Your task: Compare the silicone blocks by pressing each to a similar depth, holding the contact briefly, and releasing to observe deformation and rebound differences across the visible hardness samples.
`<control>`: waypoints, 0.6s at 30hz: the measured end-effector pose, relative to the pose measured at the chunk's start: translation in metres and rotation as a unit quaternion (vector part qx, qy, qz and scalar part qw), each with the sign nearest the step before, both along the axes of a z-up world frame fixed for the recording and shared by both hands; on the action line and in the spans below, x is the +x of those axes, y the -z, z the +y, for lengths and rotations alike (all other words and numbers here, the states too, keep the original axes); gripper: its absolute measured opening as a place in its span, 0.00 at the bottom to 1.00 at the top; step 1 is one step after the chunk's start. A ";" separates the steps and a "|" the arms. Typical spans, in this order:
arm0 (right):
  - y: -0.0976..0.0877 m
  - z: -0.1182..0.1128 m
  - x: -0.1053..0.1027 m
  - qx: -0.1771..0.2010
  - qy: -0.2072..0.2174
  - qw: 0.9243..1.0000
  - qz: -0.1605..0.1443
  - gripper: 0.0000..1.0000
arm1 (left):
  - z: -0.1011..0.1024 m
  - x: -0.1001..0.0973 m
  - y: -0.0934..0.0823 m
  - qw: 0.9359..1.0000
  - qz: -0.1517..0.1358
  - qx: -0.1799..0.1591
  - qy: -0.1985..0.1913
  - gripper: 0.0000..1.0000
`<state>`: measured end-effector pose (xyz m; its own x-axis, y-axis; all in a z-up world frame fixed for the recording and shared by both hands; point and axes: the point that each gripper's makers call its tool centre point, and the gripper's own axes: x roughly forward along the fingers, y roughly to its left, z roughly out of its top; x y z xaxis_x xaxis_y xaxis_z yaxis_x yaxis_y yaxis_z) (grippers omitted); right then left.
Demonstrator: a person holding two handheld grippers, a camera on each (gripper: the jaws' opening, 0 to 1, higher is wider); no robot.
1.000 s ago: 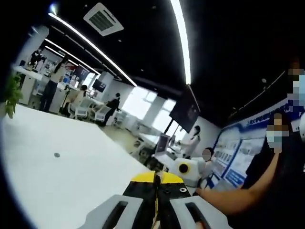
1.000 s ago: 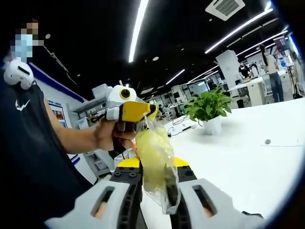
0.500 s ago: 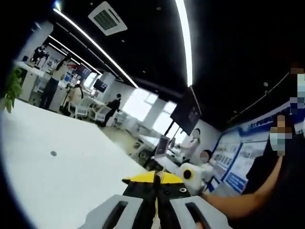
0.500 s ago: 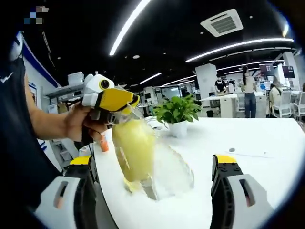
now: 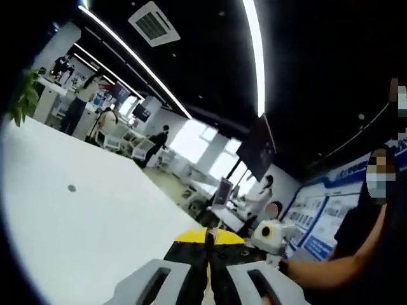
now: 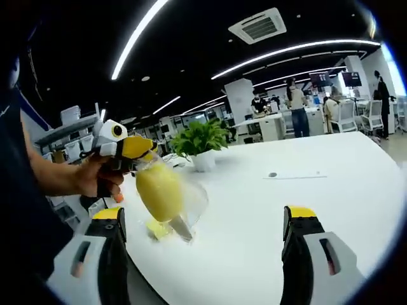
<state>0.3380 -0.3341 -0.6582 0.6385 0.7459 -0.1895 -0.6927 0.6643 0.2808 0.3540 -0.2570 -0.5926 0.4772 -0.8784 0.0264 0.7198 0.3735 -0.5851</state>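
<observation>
Clear, glossy plastic bag (image 6: 166, 198) with matt yellow contents; smooth white matt table (image 6: 331, 184); grey and yellow plastic right gripper (image 6: 202, 249).

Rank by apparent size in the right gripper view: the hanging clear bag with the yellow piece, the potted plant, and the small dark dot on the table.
1. Clear bag, largest, though it hangs close to the camera.
2. Potted plant, somewhat smaller; it sits farther back, so true size is unsure.
3. Dark dot, smallest by far.

Bag (image 6: 166, 197) contents blurred; left claw (image 5: 207, 254) hides its grip.
</observation>
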 end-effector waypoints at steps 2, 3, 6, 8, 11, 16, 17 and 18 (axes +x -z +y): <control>0.008 -0.006 -0.003 -0.011 0.002 1.000 -0.006 0.96 | -0.003 0.000 0.015 1.000 0.009 0.006 0.001 0.00; 0.011 -0.009 -0.003 -0.012 0.004 1.000 -0.012 0.96 | -0.003 0.000 0.020 1.000 0.009 0.006 -0.001 0.00; 0.032 -0.016 -0.009 -0.021 0.009 1.000 0.002 0.96 | -0.005 0.002 0.035 1.000 0.016 0.009 -0.002 0.00; 0.042 -0.019 -0.012 -0.037 0.014 0.999 0.001 0.96 | -0.006 0.001 0.041 1.000 0.019 0.007 -0.003 0.00; 0.056 -0.018 -0.021 -0.059 0.014 0.998 0.003 0.96 | -0.009 0.001 0.048 1.000 0.025 0.006 -0.002 0.00; 0.079 -0.016 -0.029 -0.086 0.009 0.996 0.027 0.96 | -0.011 0.003 0.058 0.998 0.050 -0.024 -0.007 0.00; 0.079 -0.015 -0.028 -0.084 0.010 0.996 0.025 0.96 | -0.012 0.003 0.062 0.998 0.058 -0.030 -0.008 0.00; 0.079 -0.014 -0.029 -0.084 0.011 0.996 0.023 0.96 | -0.012 0.004 0.066 0.998 0.062 -0.031 -0.010 0.00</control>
